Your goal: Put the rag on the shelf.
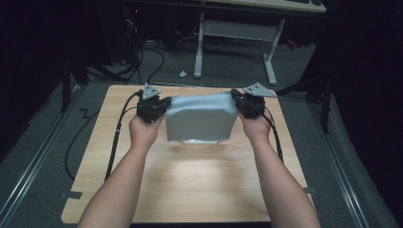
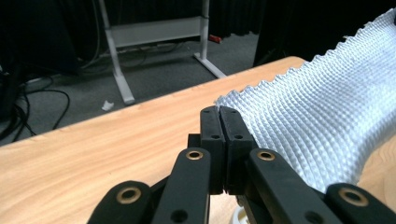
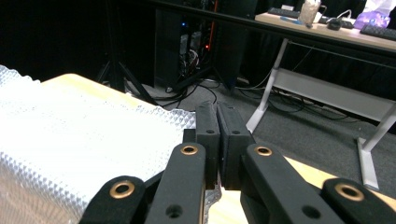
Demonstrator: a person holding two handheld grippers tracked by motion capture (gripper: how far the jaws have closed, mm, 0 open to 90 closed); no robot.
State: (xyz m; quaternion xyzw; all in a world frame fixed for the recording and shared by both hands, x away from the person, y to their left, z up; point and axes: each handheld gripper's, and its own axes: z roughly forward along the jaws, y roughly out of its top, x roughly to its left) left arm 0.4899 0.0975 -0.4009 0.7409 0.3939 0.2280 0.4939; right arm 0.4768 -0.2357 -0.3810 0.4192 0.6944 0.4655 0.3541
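A pale grey waffle-textured cloth (image 1: 201,118) hangs stretched between the two grippers above the wooden table (image 1: 190,185). My left gripper (image 1: 164,105) is shut on the cloth's upper left corner, and my right gripper (image 1: 236,100) is shut on its upper right corner. In the left gripper view the jaws (image 2: 219,112) are pressed together at the cloth's (image 2: 317,116) scalloped edge. The right gripper view shows the same: closed jaws (image 3: 217,108) pinching the cloth (image 3: 84,135), which spreads off to the left. The cloth's lower edge hangs just over the tabletop.
Beyond the table's far edge stands a white-legged desk (image 1: 237,33) with cables (image 1: 142,57) on the floor at the left. A keyboard and small items lie on that desk (image 3: 327,28). Metal rails (image 1: 33,161) run along both sides of the table.
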